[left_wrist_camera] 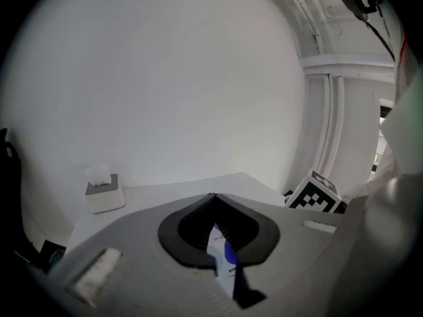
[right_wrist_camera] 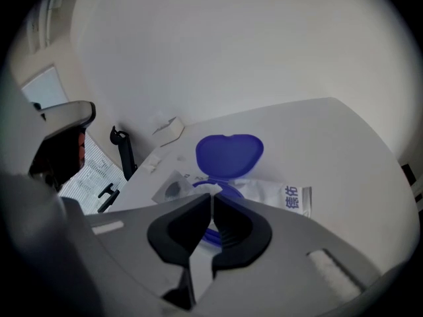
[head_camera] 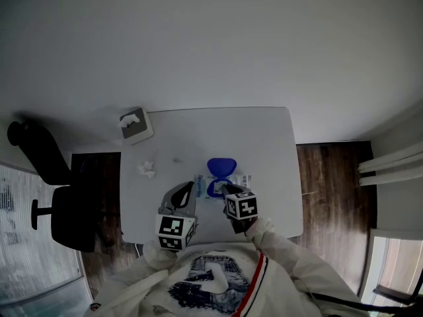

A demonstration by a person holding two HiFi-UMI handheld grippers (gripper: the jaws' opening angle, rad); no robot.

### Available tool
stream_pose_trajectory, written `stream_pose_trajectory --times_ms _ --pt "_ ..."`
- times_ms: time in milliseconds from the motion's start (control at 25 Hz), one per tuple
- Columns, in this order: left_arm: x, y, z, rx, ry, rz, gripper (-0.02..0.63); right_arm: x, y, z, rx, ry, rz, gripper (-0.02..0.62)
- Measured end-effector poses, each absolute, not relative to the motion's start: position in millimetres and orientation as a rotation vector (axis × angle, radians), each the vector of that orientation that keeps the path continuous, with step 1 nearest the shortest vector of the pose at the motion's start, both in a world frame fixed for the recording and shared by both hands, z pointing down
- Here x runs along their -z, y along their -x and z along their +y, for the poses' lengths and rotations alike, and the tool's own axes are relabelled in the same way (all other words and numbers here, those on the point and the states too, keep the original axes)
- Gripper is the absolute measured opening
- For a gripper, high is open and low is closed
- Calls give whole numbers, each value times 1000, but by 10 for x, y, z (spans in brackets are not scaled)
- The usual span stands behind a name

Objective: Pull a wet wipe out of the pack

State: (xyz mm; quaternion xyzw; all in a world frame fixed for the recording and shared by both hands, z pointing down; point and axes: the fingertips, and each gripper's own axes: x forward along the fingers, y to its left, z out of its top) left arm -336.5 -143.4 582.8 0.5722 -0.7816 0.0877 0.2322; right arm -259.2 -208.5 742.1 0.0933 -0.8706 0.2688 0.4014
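Observation:
The wet wipe pack (head_camera: 239, 179) lies at the middle of the white table (head_camera: 271, 137), with its blue lid (head_camera: 221, 166) flipped open away from me. In the right gripper view the lid (right_wrist_camera: 229, 154) stands above the pack (right_wrist_camera: 277, 193). My left gripper (head_camera: 187, 189) is shut on the pack's left end; a white and blue strip of the pack (left_wrist_camera: 223, 256) shows between its jaws (left_wrist_camera: 213, 203). My right gripper (head_camera: 221, 189) sits over the pack's opening. Its jaws (right_wrist_camera: 211, 200) are shut on a white wipe (right_wrist_camera: 197, 269).
A tissue box (head_camera: 135, 125) stands at the table's far left corner, also in the left gripper view (left_wrist_camera: 104, 190). A crumpled white wipe (head_camera: 147, 170) lies near the left edge. A black office chair (head_camera: 53, 197) stands left of the table.

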Motion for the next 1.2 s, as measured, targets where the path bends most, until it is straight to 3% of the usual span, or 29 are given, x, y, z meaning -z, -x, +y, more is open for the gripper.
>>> stream_pose_trajectory --times_ms 1200 --pt "-5579 2903 -1722 -251 -1514 -2263 5 -6748 1995 -2659 -607 -235 -2346 20"
